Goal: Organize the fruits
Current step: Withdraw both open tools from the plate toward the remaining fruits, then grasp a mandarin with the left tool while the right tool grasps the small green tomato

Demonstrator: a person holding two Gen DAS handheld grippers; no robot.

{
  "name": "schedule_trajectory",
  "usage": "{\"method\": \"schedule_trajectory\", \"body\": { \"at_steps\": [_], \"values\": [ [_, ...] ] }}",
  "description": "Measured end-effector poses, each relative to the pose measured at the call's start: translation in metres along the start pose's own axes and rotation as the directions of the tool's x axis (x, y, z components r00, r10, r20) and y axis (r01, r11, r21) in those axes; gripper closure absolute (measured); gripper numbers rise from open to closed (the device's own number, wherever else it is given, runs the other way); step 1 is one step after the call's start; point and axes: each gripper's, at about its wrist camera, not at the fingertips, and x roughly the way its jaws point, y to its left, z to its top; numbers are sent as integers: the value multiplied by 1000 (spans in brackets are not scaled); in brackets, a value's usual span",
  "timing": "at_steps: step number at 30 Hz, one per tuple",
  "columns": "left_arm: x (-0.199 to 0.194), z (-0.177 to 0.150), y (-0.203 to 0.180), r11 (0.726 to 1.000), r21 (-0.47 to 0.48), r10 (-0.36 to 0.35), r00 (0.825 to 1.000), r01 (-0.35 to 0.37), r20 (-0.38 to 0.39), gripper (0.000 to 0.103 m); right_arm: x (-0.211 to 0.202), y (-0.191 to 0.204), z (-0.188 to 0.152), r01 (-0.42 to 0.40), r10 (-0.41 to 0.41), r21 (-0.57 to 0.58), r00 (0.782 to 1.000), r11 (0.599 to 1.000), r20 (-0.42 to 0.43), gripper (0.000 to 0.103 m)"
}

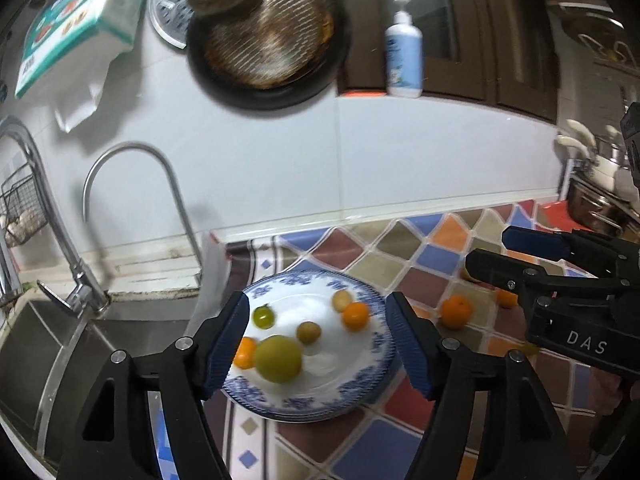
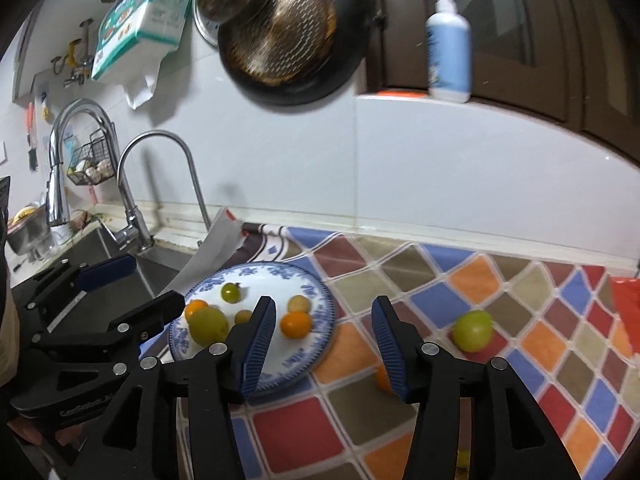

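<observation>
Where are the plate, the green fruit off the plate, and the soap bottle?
plate (image 2: 318,342): right wrist view, on its blue patterned rim.
green fruit (image 2: 473,330): right wrist view, middle of the fruit, on the tiled counter.
soap bottle (image 1: 404,58): left wrist view, on its body.

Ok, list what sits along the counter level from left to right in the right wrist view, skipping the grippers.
Sink → faucet → plate → green fruit on the mat
</observation>
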Motion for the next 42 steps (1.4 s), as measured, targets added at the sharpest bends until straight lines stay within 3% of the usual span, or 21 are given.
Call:
{"method": "schedule_trajectory", "body": {
  "at_steps": [11,14,22,35,42],
  "values": [
    [-27,5,-50,996,71,-50,998,46,50,21,-53,-35,-18,102,-101,-20,994,995,37,48],
    [-33,4,-62,995,88,-48,997,42,65,17,-63,-44,-24,118,-117,-14,993,993,30,44],
    [-35,-7,-85,991,127,-55,998,49,41,13,-78,-64,-47,150,-149,9,989,989,-14,43],
    [-16,-32,-111,970,242,-16,1000,15,1,13,-69,-88,-82,185,-180,33,976,982,-120,43],
    [11,-38,-114,962,267,-51,998,59,-37,13,-52,-94,-95,178,-167,46,968,983,-188,44]
  ]
}}
